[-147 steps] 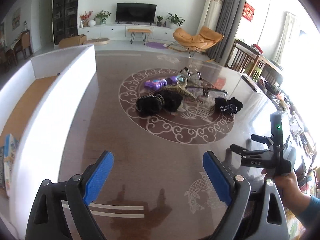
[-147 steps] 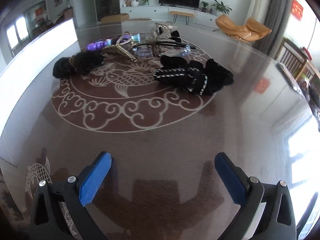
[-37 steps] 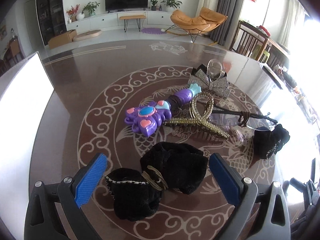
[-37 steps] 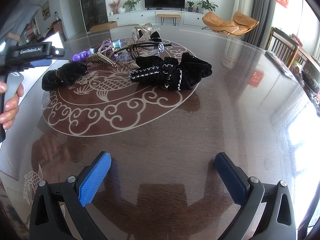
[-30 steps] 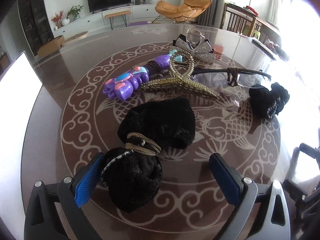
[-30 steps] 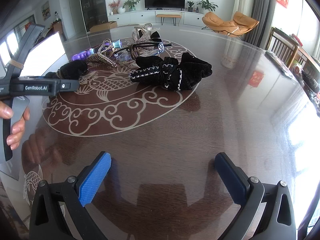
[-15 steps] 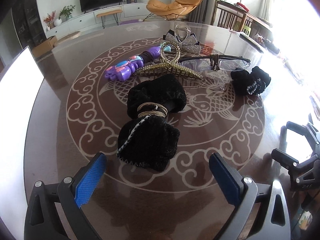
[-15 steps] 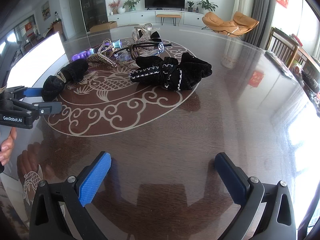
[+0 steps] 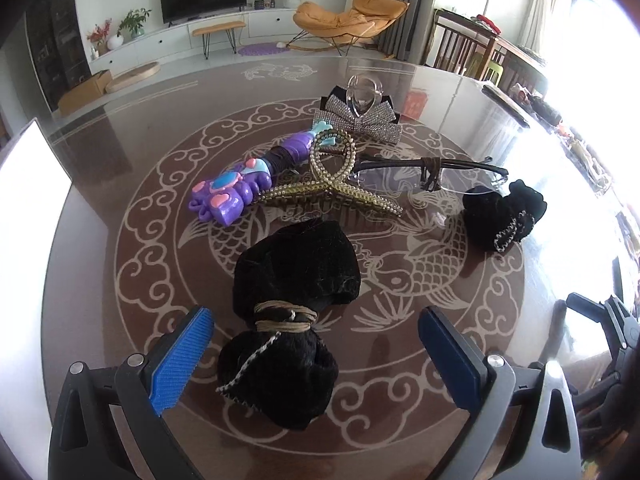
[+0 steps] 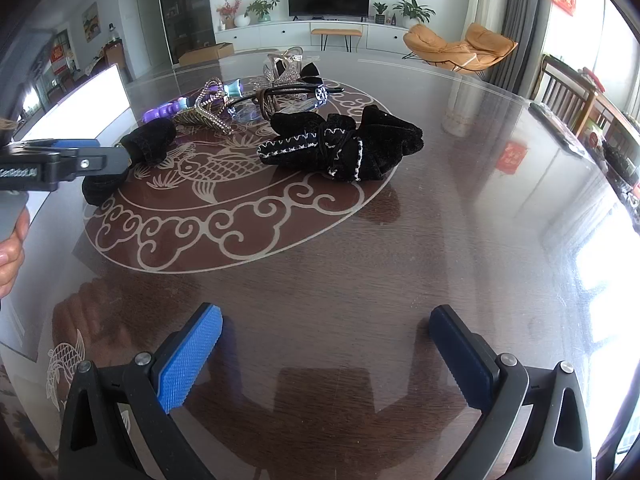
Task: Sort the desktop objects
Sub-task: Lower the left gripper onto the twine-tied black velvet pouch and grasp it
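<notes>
The table (image 10: 460,240) is big, round and shiny, with a swirly ring drawn in the middle. All the small things lie inside that ring. The part of the table near the right gripper and out to the right edge is bare, so there is lots of room there. A white box (image 9: 28,200) stands by the left edge.

The left gripper (image 9: 316,348) is wide open and holds nothing. A black pouch (image 9: 288,312) tied with string lies between its blue pads (image 9: 180,364), with gaps on both sides. I cannot tell if a pad touches it.

The right gripper (image 10: 326,356) is wide open too and holds nothing. It hangs over bare table, well apart from the things.

A second black pouch (image 10: 344,146) with white stitches lies near the ring's right side. Behind the first pouch lie a gold hair claw (image 9: 336,184), a purple toy (image 9: 244,184), glasses (image 9: 432,172) and a sparkly bow (image 9: 360,120), all close together.

A hand (image 10: 10,244) holds the left gripper's handle.
</notes>
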The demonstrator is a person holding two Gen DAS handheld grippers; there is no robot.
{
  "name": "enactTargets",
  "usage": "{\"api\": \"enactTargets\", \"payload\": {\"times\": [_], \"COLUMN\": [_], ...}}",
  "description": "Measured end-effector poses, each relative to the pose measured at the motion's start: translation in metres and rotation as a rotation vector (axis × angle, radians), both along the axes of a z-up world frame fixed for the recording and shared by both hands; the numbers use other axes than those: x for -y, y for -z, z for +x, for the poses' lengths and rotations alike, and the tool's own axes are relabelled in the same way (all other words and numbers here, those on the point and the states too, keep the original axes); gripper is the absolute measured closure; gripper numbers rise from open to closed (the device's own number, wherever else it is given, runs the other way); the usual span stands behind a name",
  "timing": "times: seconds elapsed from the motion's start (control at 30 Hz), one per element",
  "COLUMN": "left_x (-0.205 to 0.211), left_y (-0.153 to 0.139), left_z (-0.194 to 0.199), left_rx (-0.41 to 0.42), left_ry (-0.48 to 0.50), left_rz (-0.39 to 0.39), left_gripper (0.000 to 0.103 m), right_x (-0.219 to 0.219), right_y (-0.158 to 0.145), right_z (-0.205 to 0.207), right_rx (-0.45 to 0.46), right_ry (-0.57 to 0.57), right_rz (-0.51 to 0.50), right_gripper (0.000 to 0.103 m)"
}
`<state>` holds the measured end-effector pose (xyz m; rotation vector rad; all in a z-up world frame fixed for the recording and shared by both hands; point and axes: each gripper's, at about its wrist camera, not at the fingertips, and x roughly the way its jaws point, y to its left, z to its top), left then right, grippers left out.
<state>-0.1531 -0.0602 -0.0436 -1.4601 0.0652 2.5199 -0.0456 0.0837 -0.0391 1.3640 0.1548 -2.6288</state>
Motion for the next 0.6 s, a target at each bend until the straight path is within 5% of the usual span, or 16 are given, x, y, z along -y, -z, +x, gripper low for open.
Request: {"api": "enactTargets", "payload": {"times": [0.23,0.3,0.37,0.6], "left_x": [-0.014,-0.010,-0.001,0.039], "left_y": [0.017,0.013,0.009,0.011], "left_z": [-0.002,0.005,0.010,0.051], "left_rx": [-0.039,-0.071,-0.074,-0.071], "left_ry": [-0.043,-0.066,-0.103,-0.243], "left_rz": [-0.078,-0.074,-0.070,-0.069], "left_gripper": [0.004,0.026,0.065,0.067], "right_x": [0.000,0.000,0.000,0.000], "right_y": [0.000,0.000,0.000,0.000], "right_z": [0.000,0.000,0.000,0.000], "right_rx": [0.000,0.000,0.000,-0.001], "right_ry": [0.000,0.000,0.000,0.004], "right_rz": [0.000,0.000,0.000,0.000], "right_gripper": [0.000,0.000,0.000,0.000]}}
